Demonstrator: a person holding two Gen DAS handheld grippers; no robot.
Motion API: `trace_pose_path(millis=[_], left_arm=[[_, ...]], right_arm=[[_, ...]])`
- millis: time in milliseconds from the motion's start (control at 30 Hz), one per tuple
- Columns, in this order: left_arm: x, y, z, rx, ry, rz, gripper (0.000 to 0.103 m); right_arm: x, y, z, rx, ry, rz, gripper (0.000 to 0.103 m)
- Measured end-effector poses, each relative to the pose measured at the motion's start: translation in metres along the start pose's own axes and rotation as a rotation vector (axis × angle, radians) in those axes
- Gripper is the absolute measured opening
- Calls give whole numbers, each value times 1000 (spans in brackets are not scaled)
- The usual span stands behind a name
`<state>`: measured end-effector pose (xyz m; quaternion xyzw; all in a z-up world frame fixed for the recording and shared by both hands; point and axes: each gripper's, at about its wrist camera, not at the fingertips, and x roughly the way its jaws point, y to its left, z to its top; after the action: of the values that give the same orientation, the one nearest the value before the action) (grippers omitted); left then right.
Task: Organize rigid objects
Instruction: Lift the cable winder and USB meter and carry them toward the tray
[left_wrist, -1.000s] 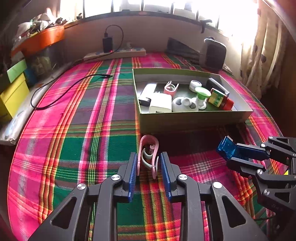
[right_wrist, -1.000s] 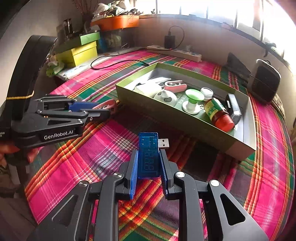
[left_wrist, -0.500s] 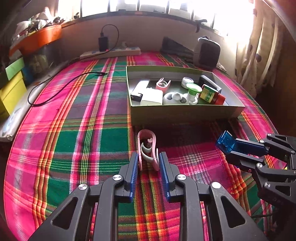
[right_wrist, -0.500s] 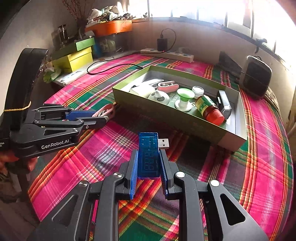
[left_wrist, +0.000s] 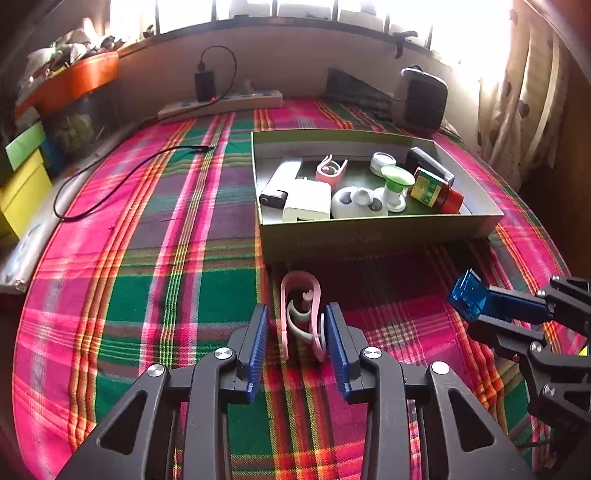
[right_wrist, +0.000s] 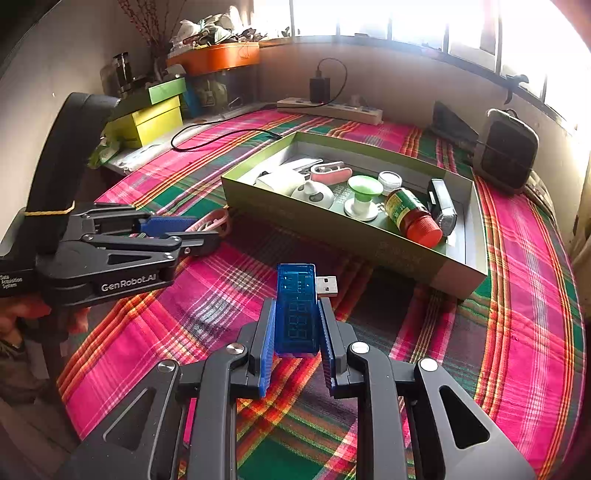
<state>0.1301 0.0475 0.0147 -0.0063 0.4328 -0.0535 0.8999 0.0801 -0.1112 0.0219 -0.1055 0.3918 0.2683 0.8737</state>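
My left gripper (left_wrist: 297, 332) is shut on a pink clip (left_wrist: 301, 314) and holds it just above the plaid cloth, in front of the green box (left_wrist: 369, 240). It also shows in the right wrist view (right_wrist: 199, 232) with the pink clip (right_wrist: 214, 221) at its tips. My right gripper (right_wrist: 297, 328) is shut on a blue USB tester (right_wrist: 297, 306), its metal plug pointing right. In the left wrist view the right gripper (left_wrist: 480, 310) holds the blue USB tester (left_wrist: 467, 299) at the right. The box holds several small items, among them a red-capped bottle (right_wrist: 410, 216).
A power strip (left_wrist: 221, 105) with a charger lies by the far wall, and a black cable (left_wrist: 122, 177) trails over the cloth. Yellow and green boxes (right_wrist: 151, 114) stand at the left, a black speaker (right_wrist: 508, 151) at the far right.
Both grippers have pulled back and risen a little from the box with their objects. The box looks farther away in both views.
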Motion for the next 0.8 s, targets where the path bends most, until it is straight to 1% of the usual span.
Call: trace_pose_path(millis=[100, 133, 167, 633, 800], left_arm=[[1, 2, 0, -5, -2, -3, 29], [0, 2, 0, -2, -3, 4, 24], [0, 2, 0, -3, -3, 8, 22], [-5, 2, -2, 2, -7, 0, 22], [-14, 2, -1, 5, -25, -7, 22]], right_arm=[[1, 0, 0, 3, 0, 0, 23], [1, -1, 0, 3, 1, 0, 23], [2, -1, 0, 3, 1, 1, 23], [0, -1, 1, 7, 0, -7, 23], [-4, -2, 3, 14, -9, -10, 23]])
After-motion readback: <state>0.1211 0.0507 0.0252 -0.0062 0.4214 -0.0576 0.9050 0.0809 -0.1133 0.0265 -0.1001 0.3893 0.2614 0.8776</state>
